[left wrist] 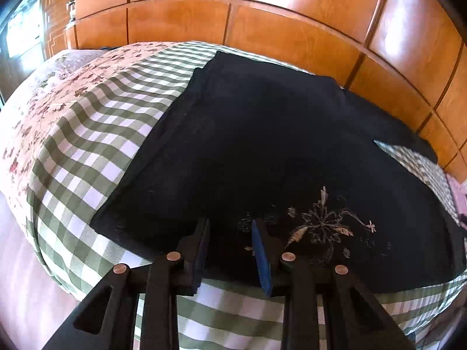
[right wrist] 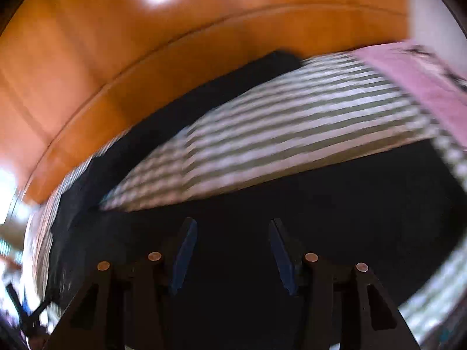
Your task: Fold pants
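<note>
Dark navy pants [left wrist: 262, 151] lie spread flat on a green-and-white checked bedcover [left wrist: 96, 151]. A pale embroidered flower motif [left wrist: 324, 224] shows near their near edge. My left gripper [left wrist: 230, 223] is open, its blue-padded fingers [left wrist: 262, 259] just over the near edge of the pants, holding nothing. In the blurred right wrist view the pants [right wrist: 321, 204] fill the lower part, with a second dark strip [right wrist: 181, 116] farther off. My right gripper [right wrist: 232, 224] is open above the dark cloth and empty.
An orange wooden panelled wall [left wrist: 262, 29] runs behind the bed. A floral quilt [left wrist: 43, 110] covers the bed's left part. A pink cloth [right wrist: 414, 75] lies at the far right of the checked cover [right wrist: 292, 134]. Pale floor [left wrist: 26, 277] lies below the bed's left edge.
</note>
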A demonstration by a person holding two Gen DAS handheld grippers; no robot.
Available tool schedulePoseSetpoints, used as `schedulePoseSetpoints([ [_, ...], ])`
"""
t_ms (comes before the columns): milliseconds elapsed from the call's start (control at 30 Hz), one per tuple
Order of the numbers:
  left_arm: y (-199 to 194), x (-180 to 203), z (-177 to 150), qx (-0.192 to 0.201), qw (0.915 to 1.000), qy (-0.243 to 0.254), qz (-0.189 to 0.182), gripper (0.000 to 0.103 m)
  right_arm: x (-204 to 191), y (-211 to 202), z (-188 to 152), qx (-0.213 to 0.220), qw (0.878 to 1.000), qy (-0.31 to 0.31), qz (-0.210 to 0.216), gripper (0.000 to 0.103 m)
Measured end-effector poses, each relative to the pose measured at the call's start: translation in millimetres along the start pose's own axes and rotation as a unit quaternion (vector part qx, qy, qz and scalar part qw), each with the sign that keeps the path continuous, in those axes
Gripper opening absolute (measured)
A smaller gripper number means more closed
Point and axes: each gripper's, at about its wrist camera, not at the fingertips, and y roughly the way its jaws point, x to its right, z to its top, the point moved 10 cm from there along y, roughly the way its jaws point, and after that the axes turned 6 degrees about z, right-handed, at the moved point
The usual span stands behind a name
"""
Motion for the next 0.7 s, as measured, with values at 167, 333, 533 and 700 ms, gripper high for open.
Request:
schedulePoseSetpoints([
  [167,-15.4,-7.7,20.3,-0.033,0.9960,-0.061,-0.057,0.026,-31.1,42.5,-23.1,-0.035,0.998,-0.047,-0.019,0.055],
  [333,-26.4,-20.9,88.8,-0.009,0.9900,-0.101,-0.099,0.026,-36.9,47.3,-27.7,-0.020,0.998,-0.059,0.013,0.074],
  [533,18.9,-21.2,180.7,-0.018,0.9852,-0.118,-0.123,0.032,-39.3,47.3,-26.1,-0.008,0.997,-0.041,0.064,0.093],
  [700,81.3,-18.3,233.0,-0.064,0.9834,-0.116,-0.124,0.038,-50.1,49.7,-29.9,-0.002,0.996,-0.061,0.062,0.099],
])
